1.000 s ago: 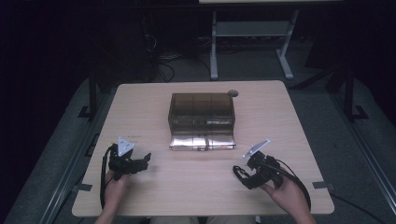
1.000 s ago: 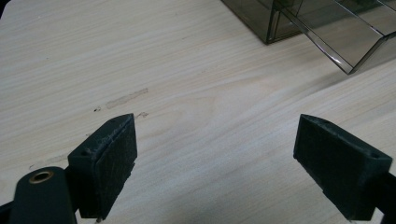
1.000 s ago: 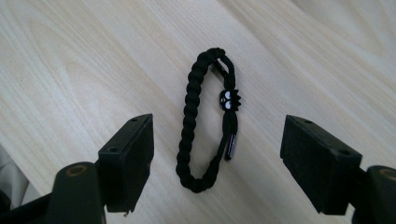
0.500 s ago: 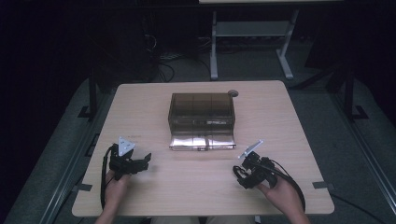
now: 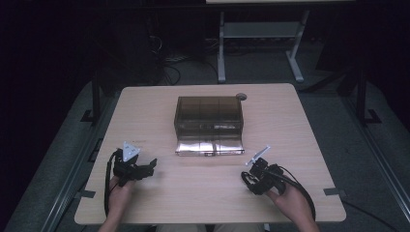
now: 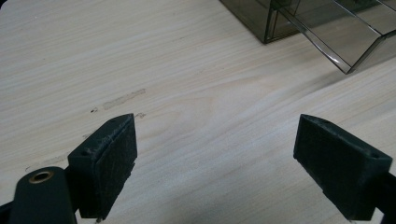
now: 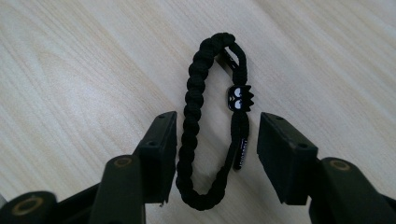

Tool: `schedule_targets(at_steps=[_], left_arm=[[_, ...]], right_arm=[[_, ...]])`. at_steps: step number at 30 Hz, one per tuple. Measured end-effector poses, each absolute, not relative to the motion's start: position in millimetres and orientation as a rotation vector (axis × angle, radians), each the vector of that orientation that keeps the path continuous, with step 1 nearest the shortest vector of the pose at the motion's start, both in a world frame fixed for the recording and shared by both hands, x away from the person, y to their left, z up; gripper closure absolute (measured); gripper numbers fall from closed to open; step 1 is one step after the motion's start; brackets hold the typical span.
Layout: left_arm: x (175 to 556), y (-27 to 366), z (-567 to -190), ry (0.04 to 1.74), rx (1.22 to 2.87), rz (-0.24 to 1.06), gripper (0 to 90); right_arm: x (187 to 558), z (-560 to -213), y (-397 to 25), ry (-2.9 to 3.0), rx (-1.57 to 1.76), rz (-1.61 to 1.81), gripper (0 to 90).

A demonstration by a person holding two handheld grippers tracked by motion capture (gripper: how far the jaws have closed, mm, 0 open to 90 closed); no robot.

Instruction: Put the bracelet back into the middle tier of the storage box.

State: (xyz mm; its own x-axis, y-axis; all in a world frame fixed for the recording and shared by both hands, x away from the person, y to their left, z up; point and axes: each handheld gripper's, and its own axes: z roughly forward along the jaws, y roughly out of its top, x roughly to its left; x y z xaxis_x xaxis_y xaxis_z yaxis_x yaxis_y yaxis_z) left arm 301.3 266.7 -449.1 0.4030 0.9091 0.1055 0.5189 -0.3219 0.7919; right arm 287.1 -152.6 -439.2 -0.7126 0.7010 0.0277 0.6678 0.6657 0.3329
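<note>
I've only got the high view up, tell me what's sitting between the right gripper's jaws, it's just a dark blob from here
Observer: A black braided bracelet lies flat on the table, its lower loop between the right gripper's jaws.
Operator: Are the jaws gripping it?
Observer: No, they stand open; the left jaw is right beside the braid, the right one apart from it.
Operator: Any marking on it?
Observer: A small black charm with white cartoon eyes sits on one strand.
Operator: And the left gripper?
Observer: The left gripper is wide open over bare wood.

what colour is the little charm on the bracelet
Black with two white eyes, on the black braided bracelet between the right gripper's jaws; clearest in the right gripper view.
</note>
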Motion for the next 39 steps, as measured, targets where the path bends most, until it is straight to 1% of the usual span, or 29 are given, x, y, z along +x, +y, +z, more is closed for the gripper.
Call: schedule_targets(at_steps=[6, 12, 17, 18, 21, 31, 39], left_arm=[[301.4, 267.8, -448.9, 1.211, 1.985, 0.732, 13.1], [301.4, 266.3, -449.1, 1.211, 1.979, 0.731, 13.1], [301.3, 267.3, -448.8, 1.212, 1.977, 0.732, 13.1], [301.4, 267.5, -448.5, 1.211, 1.984, 0.735, 13.1], [301.3, 266.3, -448.8, 1.21, 1.977, 0.732, 13.0], [301.0, 266.7, -448.3, 1.216, 1.972, 0.73, 13.0], [300.8, 267.7, -448.0, 1.212, 1.963, 0.734, 13.1]], right_arm=[[287.8, -441.0, -152.4, 2.781, 1.146, 0.483, 54.2], [287.9, -441.2, -152.1, 2.776, 1.149, 0.472, 63.2], [288.1, -441.4, -152.8, 2.775, 1.155, 0.477, 67.6], [288.5, -441.2, -153.1, 2.777, 1.159, 0.479, 70.9], [288.9, -441.5, -154.4, 2.778, 1.162, 0.492, 74.6], [290.3, -441.7, -159.3, 2.782, 1.186, 0.546, 81.1], [288.5, -439.0, -158.3, 2.778, 1.183, 0.566, 82.0]])
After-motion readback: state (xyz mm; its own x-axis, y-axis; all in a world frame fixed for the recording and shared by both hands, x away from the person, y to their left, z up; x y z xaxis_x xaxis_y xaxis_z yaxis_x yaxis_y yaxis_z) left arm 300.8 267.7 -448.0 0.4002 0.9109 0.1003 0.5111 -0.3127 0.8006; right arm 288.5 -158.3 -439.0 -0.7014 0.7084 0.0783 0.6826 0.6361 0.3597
